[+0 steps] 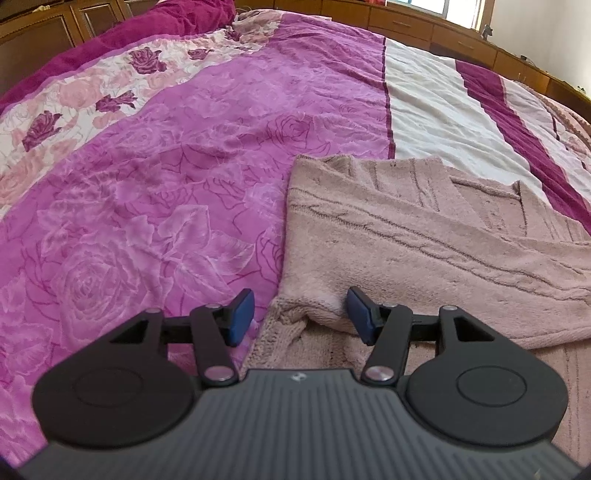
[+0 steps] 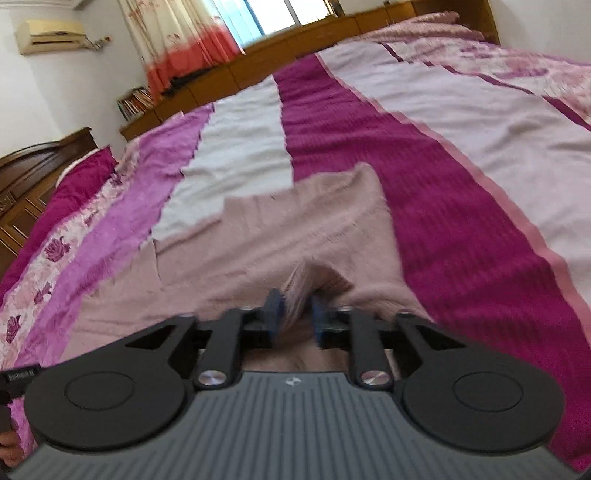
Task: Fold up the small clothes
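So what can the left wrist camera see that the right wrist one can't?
Only the left wrist view shows the rose-print purple cover and the left tool, its jaws open around the sweater's folded corner.

Only the right wrist view shows the air conditioner, the curtains, some books and the right tool, a ridge of knit bunched between its jaws; blur hides whether the pads press it.

Both show the pink sweater on the striped bedspread.

The right tool stands slightly parted around a raised fold of pink sweater on the striped bedspread.
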A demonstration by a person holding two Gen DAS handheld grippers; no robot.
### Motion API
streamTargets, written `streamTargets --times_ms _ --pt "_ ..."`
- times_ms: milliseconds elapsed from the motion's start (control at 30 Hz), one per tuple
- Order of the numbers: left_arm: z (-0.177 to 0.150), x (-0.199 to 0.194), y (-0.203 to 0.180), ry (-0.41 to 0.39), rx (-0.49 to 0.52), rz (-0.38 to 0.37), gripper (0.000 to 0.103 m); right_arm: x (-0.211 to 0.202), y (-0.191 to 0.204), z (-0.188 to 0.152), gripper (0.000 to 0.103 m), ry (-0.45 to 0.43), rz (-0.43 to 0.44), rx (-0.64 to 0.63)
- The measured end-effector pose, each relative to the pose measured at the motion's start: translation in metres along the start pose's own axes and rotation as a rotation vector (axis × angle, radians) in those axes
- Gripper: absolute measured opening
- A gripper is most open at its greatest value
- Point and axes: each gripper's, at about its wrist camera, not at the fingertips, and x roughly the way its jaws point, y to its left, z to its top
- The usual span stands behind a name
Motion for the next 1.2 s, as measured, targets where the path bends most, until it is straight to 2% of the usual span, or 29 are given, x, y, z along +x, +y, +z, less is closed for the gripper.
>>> streamTargets --times_ms 33,133,233,400,600,800,867,967,1100,1200 --pt "0.002 -0.002 0.0 -0.005 0.002 -0.005 0.057 -0.004 -0.003 -0.001 0.045 0.001 -0.001 -0.002" --pt "0.011 -0.008 0.0 -0.031 0.009 -0.01 0.057 -0.016 -0.003 0.003 0.055 -0.023 0.001 -0.015" --pt "0.024 -0.008 -0.003 -0.049 0.005 -0.02 0.057 -0.02 -0.007 0.014 0.058 -0.054 0.023 0.004" --pt "0.044 0.01 -0.014 -0.057 -0.007 -0.058 0.057 -0.003 -0.004 0.032 0.058 -0.046 0.029 -0.009" --pt "0.058 0.046 -0.019 -0.063 -0.019 -0.029 0.057 0.024 -0.008 0.032 0.058 0.005 0.04 0.01" --pt "0.066 0.053 -0.022 -0.057 -0.056 -0.082 0.056 0.029 -0.012 0.028 0.058 0.005 0.074 0.007" --pt "0.069 0.05 -0.027 -0.041 -0.059 -0.128 0.056 0.028 -0.013 0.027 0.056 -0.002 0.083 0.019" --pt "0.072 0.049 -0.042 -0.023 -0.018 -0.146 0.055 0.024 -0.013 0.026 0.056 -0.021 0.102 0.033" --pt "0.075 0.048 -0.063 -0.031 0.091 -0.167 0.055 0.018 -0.006 0.027 0.056 -0.034 0.113 -0.011" --pt "0.077 0.054 -0.072 0.004 0.127 -0.173 0.055 0.018 -0.004 0.028 0.056 -0.03 0.098 -0.024"
